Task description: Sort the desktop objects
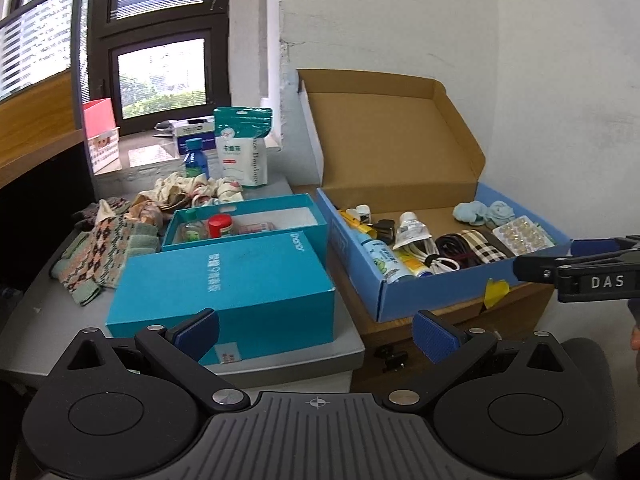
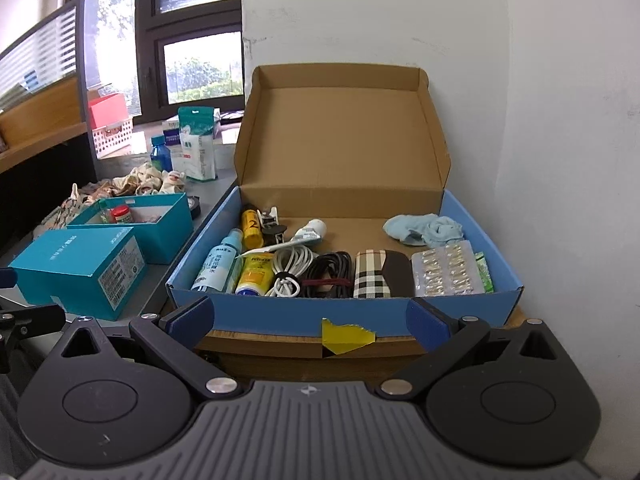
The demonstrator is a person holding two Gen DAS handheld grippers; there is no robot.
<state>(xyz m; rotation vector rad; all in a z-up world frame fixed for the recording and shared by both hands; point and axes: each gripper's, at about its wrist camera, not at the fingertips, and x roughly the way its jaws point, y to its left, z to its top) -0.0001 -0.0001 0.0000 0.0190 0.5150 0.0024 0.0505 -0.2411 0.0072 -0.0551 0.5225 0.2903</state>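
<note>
Both my left gripper and my right gripper hang spread wide and hold nothing, short of the near edge of the desk. The blue cardboard box with its brown lid up lies far right, crowded with bottles, cables and blister packs; the open teal carton and socks lie left. Whichever piece I take, I should come straight down and pinch one item alone.

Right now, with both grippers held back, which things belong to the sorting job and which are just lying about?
Job:
blue cardboard box with bottles, cables, plaid case, blister pack, light blue socks
open teal box
closed teal box
patterned socks
white pouch
blue bottle

Lying about:
red box in white basket
yellow tape
</note>
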